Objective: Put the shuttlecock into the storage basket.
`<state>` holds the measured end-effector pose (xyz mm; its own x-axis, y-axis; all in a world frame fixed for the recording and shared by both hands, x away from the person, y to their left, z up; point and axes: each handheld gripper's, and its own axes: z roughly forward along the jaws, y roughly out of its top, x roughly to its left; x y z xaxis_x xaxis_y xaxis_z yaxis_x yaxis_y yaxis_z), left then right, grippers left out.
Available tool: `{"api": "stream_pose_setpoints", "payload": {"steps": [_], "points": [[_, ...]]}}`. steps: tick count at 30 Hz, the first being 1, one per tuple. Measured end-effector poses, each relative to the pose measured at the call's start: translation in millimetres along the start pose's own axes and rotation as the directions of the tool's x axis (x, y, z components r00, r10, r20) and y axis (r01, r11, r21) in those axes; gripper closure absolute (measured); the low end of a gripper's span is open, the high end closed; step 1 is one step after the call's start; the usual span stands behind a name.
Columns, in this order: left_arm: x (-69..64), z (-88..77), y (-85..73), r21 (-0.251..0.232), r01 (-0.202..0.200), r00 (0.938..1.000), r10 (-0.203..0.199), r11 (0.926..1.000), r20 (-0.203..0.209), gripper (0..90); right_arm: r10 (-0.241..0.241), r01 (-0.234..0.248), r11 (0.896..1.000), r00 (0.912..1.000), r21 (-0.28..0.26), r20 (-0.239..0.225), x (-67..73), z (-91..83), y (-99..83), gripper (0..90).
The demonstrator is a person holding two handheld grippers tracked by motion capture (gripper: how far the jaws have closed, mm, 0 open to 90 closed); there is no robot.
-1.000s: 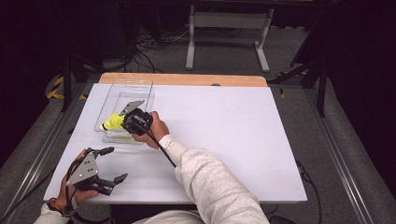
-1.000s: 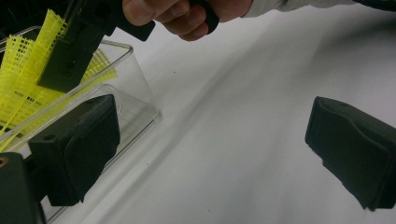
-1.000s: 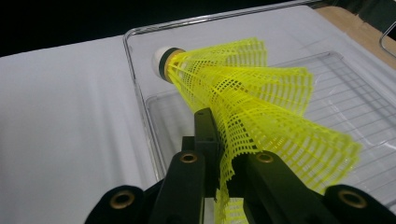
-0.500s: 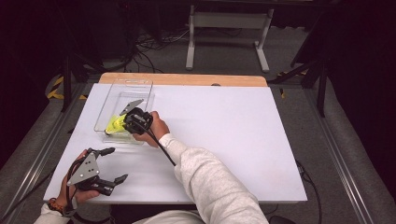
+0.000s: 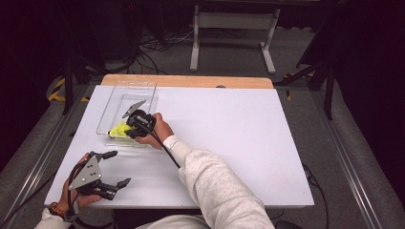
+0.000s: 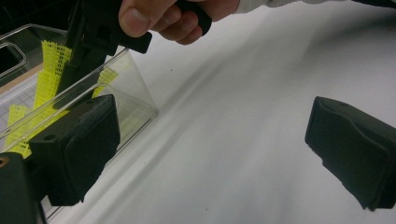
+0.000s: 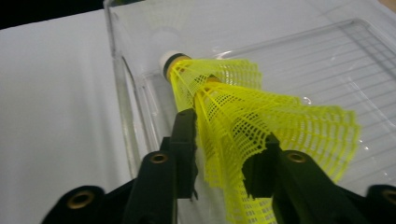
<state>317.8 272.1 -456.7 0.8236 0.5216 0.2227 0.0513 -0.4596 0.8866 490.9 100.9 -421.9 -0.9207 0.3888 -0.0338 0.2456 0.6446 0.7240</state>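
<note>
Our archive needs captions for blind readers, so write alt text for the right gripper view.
A yellow plastic mesh shuttlecock with a white cork tip lies in a clear plastic tray on a white table, its skirt between the right gripper's two black jaws. The jaws have just been opening, the left one touching the mesh.

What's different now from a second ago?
The right tool has just been opening its jaws around the yellow shuttlecock, which sits lower in the clear tray than a second ago. The left tool has kept still on the table, open.
</note>
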Motion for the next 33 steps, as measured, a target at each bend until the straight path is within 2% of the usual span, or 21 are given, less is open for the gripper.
{"api": "stream_pose_setpoints", "payload": {"steps": [1,5,8,15,17,25,33], "points": [[0.0,0.1,0.0,0.001,0.0,1.0,0.0,1.0,0.0,4.2,0.012,-0.012,1.0,0.9999,0.005,0.008,-1.3,-0.5,-0.2,63.8],[0.0,0.4,-0.1,0.003,-0.001,1.0,0.001,1.0,0.0,4.2,0.031,-0.031,1.0,0.9994,0.003,0.017,-4.9,-5.6,-0.8,55.5],[-0.4,0.4,0.0,0.002,-0.002,1.0,0.002,1.0,-0.003,4.2,0.005,-0.005,1.0,0.9995,0.015,0.032,-2.2,-10.8,1.0,50.0],[-0.2,0.9,0.1,0.005,-0.007,1.0,0.007,1.0,-0.004,4.2,-0.063,0.061,0.998,0.9917,0.023,0.112,4.1,-22.4,2.0,45.0],[-0.2,0.9,0.1,0.005,-0.006,1.0,0.006,1.0,-0.003,4.2,-0.073,0.071,0.997,0.9904,0.021,0.117,4.9,-25.6,1.3,45.1],[-0.5,0.9,0.0,0.006,-0.002,1.0,0.002,1.0,-0.007,4.2,-0.078,0.079,0.997,0.9862,-0.002,0.146,6.1,-34.3,-3.5,43.3],[-0.8,2.1,0.2,0.01,-0.004,1.0,0.004,0.9999,-0.008,4.3,-0.069,0.077,0.996,0.9863,-0.049,0.15,4.4,-43.5,-8.0,42.0]]}}
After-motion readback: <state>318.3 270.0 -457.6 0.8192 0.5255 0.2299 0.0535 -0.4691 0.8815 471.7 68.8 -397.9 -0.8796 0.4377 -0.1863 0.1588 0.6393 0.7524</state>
